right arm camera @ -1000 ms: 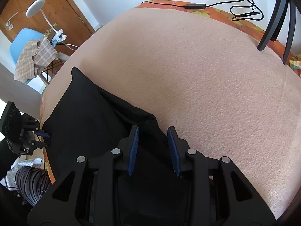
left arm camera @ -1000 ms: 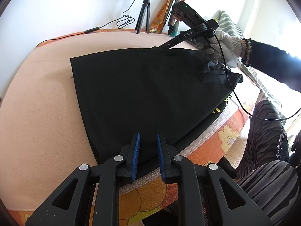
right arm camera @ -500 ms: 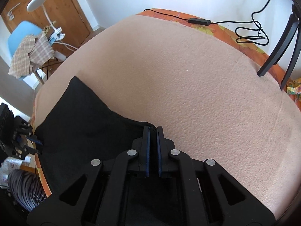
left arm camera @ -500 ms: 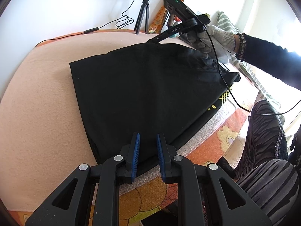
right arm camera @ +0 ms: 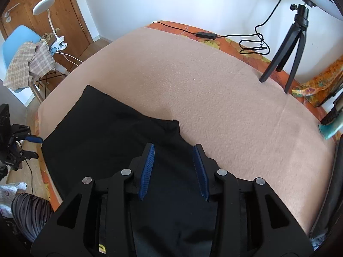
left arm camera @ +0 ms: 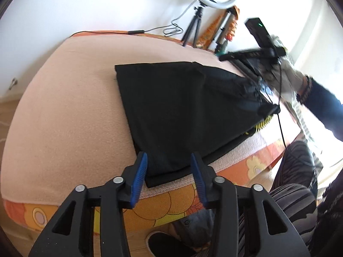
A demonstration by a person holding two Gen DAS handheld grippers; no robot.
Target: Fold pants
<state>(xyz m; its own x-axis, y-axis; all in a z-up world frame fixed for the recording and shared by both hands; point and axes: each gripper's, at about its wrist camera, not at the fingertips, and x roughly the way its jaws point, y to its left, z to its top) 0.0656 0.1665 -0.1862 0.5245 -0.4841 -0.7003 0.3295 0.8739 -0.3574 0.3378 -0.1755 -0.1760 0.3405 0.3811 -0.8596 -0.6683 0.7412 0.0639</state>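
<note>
The black pants (left arm camera: 184,111) lie folded flat on the peach blanket (left arm camera: 70,107), with yellow trim at the right end. My left gripper (left arm camera: 169,171) is open and empty, its jaws on either side of the pants' near corner at the bed edge. My right gripper (right arm camera: 173,165) is open and empty just above the far part of the pants (right arm camera: 120,137). It also shows in the left wrist view (left arm camera: 257,51), held by a gloved hand above the pants' far right end.
A ring light on a tripod (left arm camera: 194,30) and its coiled cable (right arm camera: 255,45) stand at the bed's far edge. An orange flowered mattress edge (left arm camera: 163,205) runs along the front. A blue chair with checked cloth (right arm camera: 23,60) and a wooden door stand beyond.
Both grippers have opened. The right one had shut on the pants' far edge half a second ago and has let go and lifted. The left one has pulled back slightly.
</note>
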